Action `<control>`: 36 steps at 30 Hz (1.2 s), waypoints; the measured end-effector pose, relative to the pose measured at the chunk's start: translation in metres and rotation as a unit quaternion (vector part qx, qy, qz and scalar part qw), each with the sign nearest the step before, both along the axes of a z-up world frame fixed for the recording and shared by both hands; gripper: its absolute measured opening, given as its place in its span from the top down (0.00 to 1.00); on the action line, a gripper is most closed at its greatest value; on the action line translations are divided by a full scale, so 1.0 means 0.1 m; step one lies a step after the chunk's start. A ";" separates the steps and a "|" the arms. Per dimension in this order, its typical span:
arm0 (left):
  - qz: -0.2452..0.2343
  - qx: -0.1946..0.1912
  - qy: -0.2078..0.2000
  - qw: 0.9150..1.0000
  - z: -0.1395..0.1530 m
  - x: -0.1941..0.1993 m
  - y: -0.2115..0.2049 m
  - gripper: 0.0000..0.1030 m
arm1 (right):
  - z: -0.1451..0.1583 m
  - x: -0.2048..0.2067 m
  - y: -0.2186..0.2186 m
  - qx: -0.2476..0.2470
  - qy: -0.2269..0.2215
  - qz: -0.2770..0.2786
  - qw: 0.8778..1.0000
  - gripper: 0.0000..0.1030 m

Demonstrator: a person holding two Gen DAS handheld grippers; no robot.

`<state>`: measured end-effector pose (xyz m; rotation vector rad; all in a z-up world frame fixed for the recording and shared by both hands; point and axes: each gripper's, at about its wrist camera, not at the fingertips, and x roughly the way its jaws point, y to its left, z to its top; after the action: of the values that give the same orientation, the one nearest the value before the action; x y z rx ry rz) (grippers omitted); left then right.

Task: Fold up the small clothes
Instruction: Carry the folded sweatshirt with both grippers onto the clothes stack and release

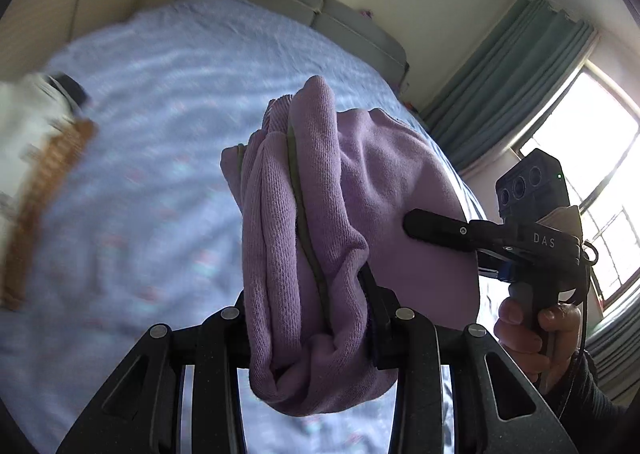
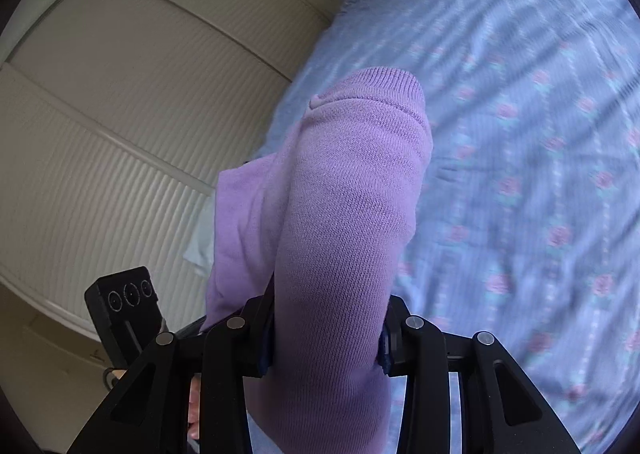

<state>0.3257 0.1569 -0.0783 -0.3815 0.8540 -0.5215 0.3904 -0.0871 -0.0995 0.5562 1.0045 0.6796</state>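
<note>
A lilac knitted garment [image 1: 320, 238] with an olive-green seam is bunched and held in the air above the bed. My left gripper [image 1: 312, 318] is shut on its bunched folds. My right gripper [image 2: 326, 338] is shut on another part of the same lilac garment [image 2: 340, 214], which drapes over its fingers and hides the tips. In the left wrist view the right gripper [image 1: 436, 228] shows from the side, its finger lying against the cloth, a hand on its handle.
A bed with a light-blue flowered sheet [image 1: 160, 174] lies below. A white and brown garment [image 1: 36, 158] lies on it at the left. Grey pillows [image 1: 304, 10] are at the head. A window with green curtains [image 1: 520, 66] is at the right. White wardrobe doors [image 2: 120, 114] stand beside the bed.
</note>
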 end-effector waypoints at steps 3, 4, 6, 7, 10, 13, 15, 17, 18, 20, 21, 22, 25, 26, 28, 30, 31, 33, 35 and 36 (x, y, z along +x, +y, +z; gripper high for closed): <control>0.020 0.012 -0.013 1.000 0.24 0.04 0.54 0.65 | 0.21 0.07 0.54 0.009 -0.014 0.017 1.000 0.62; 0.029 0.019 -0.019 0.999 0.33 0.06 0.78 0.65 | 0.28 0.11 0.76 0.014 -0.018 0.022 0.999 0.62; 0.042 0.030 -0.026 0.998 0.45 0.11 1.16 0.65 | 0.39 0.20 1.20 0.028 -0.025 0.032 0.999 0.62; 0.049 0.038 -0.029 0.998 0.51 0.15 1.35 0.65 | 0.43 0.25 1.42 0.035 -0.027 0.037 0.998 0.62; 0.066 0.061 -0.030 0.995 0.64 0.31 1.95 0.64 | 0.51 0.42 2.10 0.052 -0.031 0.045 0.997 0.62; 0.085 0.072 -0.026 0.993 0.65 0.50 2.54 0.64 | 0.51 0.64 2.76 0.071 -0.029 0.049 0.996 0.62; 0.095 0.084 -0.024 0.992 0.60 0.62 2.79 0.64 | 0.46 0.76 3.07 0.079 -0.025 0.049 0.995 0.61; 0.103 0.085 -0.014 0.991 0.46 0.77 3.01 0.64 | 0.36 0.89 3.39 0.083 -0.014 0.046 0.995 0.61; 0.104 0.083 -0.006 0.991 0.36 0.84 3.07 0.64 | 0.30 0.92 3.52 0.083 -0.009 0.043 0.996 0.61; 0.104 0.084 0.013 0.991 0.11 0.99 3.16 0.64 | 0.14 1.00 3.70 0.075 0.005 0.031 0.997 0.61; 0.102 0.086 0.023 0.991 -0.01 1.02 3.19 0.64 | 0.07 1.03 3.74 0.071 0.013 0.026 0.997 0.61; 0.101 0.087 0.032 0.991 -0.16 1.07 3.21 0.64 | -0.04 1.07 3.77 0.062 0.024 0.021 0.998 0.61; 0.105 0.082 0.037 0.990 -0.40 1.07 3.24 0.60 | -0.36 1.15 3.78 0.048 0.059 0.008 0.997 0.59; 0.109 0.083 0.037 0.990 -0.46 1.08 3.23 0.60 | -0.45 1.17 3.77 0.049 0.065 0.004 0.997 0.58; 0.115 0.084 0.034 0.989 -0.49 1.06 3.23 0.57 | -0.52 1.18 3.74 0.043 0.064 0.004 0.997 0.58; 0.122 0.087 0.028 0.988 -0.46 1.05 3.24 0.54 | -0.50 1.17 3.75 0.035 0.059 0.007 0.998 0.57; 0.124 0.090 0.023 0.988 -0.42 1.03 3.23 0.51 | -0.47 1.19 3.72 0.034 0.059 0.008 0.998 0.55; 0.126 0.102 0.016 0.987 -0.33 0.98 3.22 0.44 | -0.40 1.21 3.71 0.029 0.058 0.010 0.998 0.53; 0.133 0.121 -0.001 0.984 -0.19 0.89 3.19 0.38 | -0.32 1.20 3.70 0.010 0.050 0.009 0.999 0.48; 0.138 0.131 -0.009 0.982 -0.12 0.83 3.18 0.33 | -0.37 1.22 3.68 0.002 0.045 0.007 0.999 0.46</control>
<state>0.4086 0.4744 -0.0904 -0.2477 0.8231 -0.1524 0.5121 0.2808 -0.1365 0.5874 1.0921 0.6728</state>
